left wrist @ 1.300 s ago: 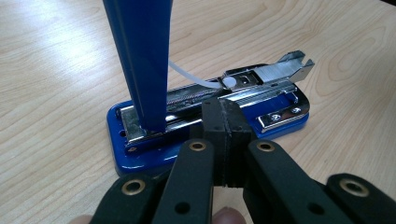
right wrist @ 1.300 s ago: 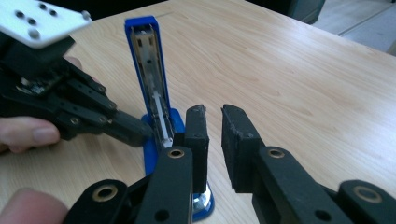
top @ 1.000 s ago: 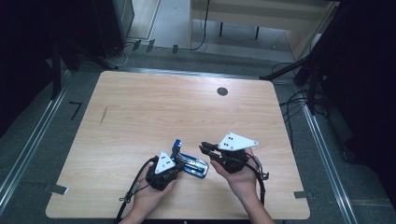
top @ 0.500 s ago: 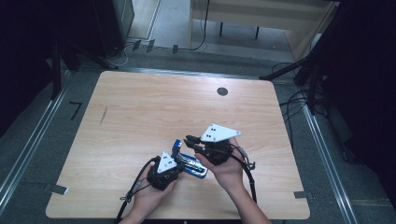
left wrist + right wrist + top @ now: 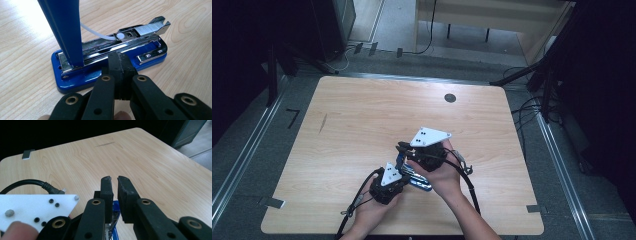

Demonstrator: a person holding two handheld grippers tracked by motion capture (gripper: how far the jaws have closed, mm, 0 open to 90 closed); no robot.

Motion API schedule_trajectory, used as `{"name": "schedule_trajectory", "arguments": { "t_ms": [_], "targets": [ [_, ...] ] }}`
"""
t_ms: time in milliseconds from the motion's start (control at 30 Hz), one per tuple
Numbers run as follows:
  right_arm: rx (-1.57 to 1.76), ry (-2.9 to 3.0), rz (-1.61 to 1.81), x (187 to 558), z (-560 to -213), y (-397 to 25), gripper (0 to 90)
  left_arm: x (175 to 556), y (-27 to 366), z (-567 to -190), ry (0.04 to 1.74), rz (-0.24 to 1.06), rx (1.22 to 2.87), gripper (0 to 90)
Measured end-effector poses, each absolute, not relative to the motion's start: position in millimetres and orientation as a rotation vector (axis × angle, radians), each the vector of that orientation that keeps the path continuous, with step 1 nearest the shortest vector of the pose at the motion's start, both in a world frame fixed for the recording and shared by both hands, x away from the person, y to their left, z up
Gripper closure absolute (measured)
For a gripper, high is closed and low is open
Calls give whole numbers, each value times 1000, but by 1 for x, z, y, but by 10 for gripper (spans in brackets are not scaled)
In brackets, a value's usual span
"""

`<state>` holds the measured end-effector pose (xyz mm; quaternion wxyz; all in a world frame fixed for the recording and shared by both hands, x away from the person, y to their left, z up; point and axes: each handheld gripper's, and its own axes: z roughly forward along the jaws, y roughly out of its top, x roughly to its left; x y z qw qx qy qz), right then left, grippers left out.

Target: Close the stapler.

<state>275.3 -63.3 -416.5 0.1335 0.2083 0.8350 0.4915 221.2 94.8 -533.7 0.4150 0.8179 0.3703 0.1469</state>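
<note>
One blue stapler (image 5: 110, 57) lay opened on the table (image 5: 362, 115). The left gripper (image 5: 120, 72) was clenched beside its base; the right gripper (image 5: 114, 185) stood slightly released above it, holding nothing.

stapler (image 5: 105, 60): blue base and lid, silver metal track | table (image 5: 362, 125): pale wood grain (light streaks) | tool jaws: black
</note>
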Motion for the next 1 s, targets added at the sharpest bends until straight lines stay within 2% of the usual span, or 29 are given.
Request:
{"name": "schedule_trajectory", "arguments": {
  "t_ms": [333, 1000],
  "targets": [
    [605, 2452, 1364, 274, -426, -64, 844, 221, 94, -534, 927, 375, 2058, 900],
    [746, 2442, 1367, 261, -465, -120, 844, 221, 94, -534, 926, 371, 2063, 900]
  ]
}}
